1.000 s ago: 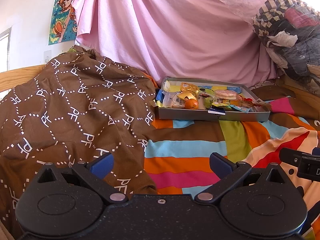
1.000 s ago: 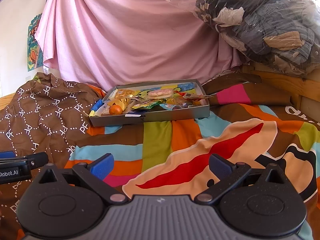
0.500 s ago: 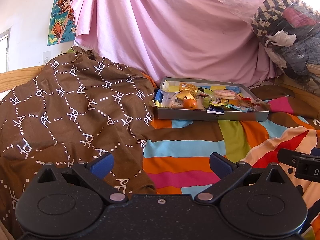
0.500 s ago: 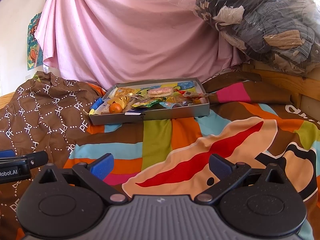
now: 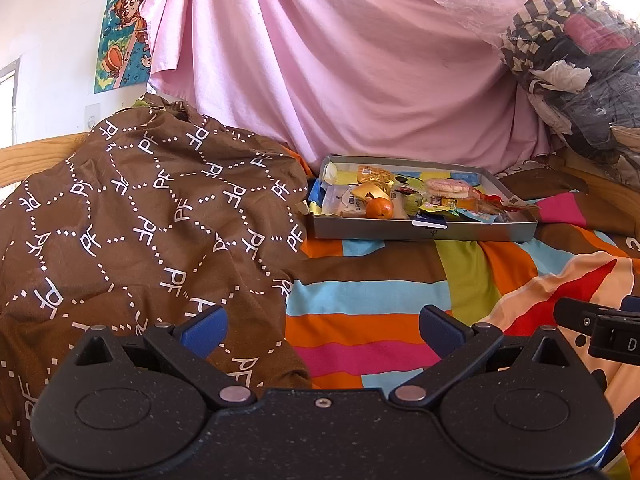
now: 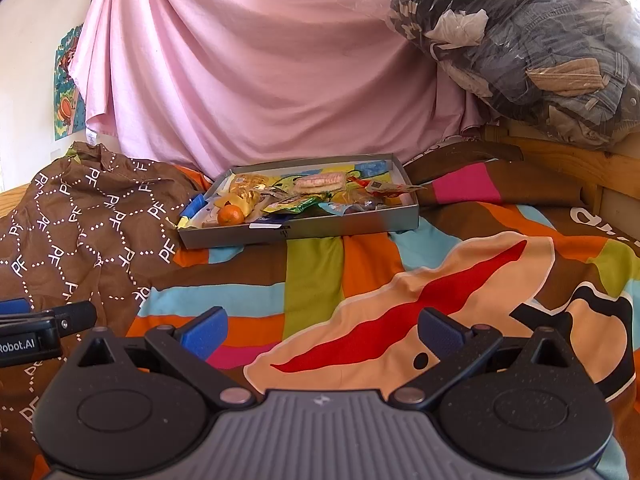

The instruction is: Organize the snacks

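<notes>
The left tool (image 5: 322, 330) hangs above the striped bedspread (image 5: 372, 308) with its 2 blue pads spread wide and nothing between them. The right tool (image 6: 322, 328) is likewise released and empty, over the cartoon face printed on the same cover. Each tool's tip shows at the edge of the other's view, so the 2 sit side by side near the bed's front edge.

The snacks lie well ahead of both, in a shallow grey tray (image 5: 420, 232) on the bed toward its far edge, just in front of the pink sheet (image 5: 360, 60) hanging behind. In the tray, a small orange (image 5: 379, 208) sits near the front left corner, a wrapped pink biscuit pack (image 6: 320, 182) lies toward the middle, and assorted yellow and green wrappers are jumbled around them. A brown patterned cloth (image 5: 140, 220) is heaped against the tray's left side. A clear bag of clothes (image 6: 520, 48) rests on the bed's wooden frame at the far right corner.
</notes>
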Demonstrator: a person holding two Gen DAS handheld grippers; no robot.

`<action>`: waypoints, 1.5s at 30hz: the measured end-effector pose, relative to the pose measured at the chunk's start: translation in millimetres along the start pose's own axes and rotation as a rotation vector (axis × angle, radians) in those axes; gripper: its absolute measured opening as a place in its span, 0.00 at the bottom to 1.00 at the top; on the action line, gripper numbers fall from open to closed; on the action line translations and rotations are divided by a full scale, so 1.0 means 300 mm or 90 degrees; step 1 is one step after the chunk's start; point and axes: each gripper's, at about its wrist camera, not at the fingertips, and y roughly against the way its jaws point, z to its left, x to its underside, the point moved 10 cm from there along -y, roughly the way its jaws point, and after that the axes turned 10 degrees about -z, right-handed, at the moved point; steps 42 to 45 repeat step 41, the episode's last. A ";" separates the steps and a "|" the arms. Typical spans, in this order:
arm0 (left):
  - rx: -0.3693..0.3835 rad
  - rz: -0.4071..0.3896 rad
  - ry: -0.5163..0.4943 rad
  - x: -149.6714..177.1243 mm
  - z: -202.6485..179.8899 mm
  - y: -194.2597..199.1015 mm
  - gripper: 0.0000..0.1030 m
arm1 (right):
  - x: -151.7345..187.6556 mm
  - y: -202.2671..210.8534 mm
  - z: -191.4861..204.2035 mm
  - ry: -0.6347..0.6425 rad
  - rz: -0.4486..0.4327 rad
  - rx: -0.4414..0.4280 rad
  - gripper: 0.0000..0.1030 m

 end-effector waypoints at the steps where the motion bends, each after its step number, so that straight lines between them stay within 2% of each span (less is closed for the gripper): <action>1: 0.000 0.000 0.000 0.000 0.000 0.000 0.99 | -0.001 -0.001 0.000 0.000 0.000 0.000 1.00; 10: 0.001 0.001 -0.001 -0.001 -0.002 0.000 0.99 | 0.000 0.000 0.000 0.000 0.000 0.000 1.00; 16: -0.048 0.001 -0.024 -0.018 0.006 0.008 0.99 | 0.007 0.001 0.000 0.001 0.002 -0.001 1.00; 22: -0.026 -0.012 -0.031 -0.035 -0.020 0.024 0.98 | 0.012 0.003 0.002 0.002 0.003 -0.001 1.00; 33: -0.042 -0.023 -0.060 -0.042 -0.023 0.028 0.96 | 0.013 0.006 0.006 0.008 0.006 -0.002 1.00; 45: -0.045 -0.025 -0.061 -0.043 -0.019 0.029 0.96 | 0.015 0.005 0.006 0.006 0.010 0.001 1.00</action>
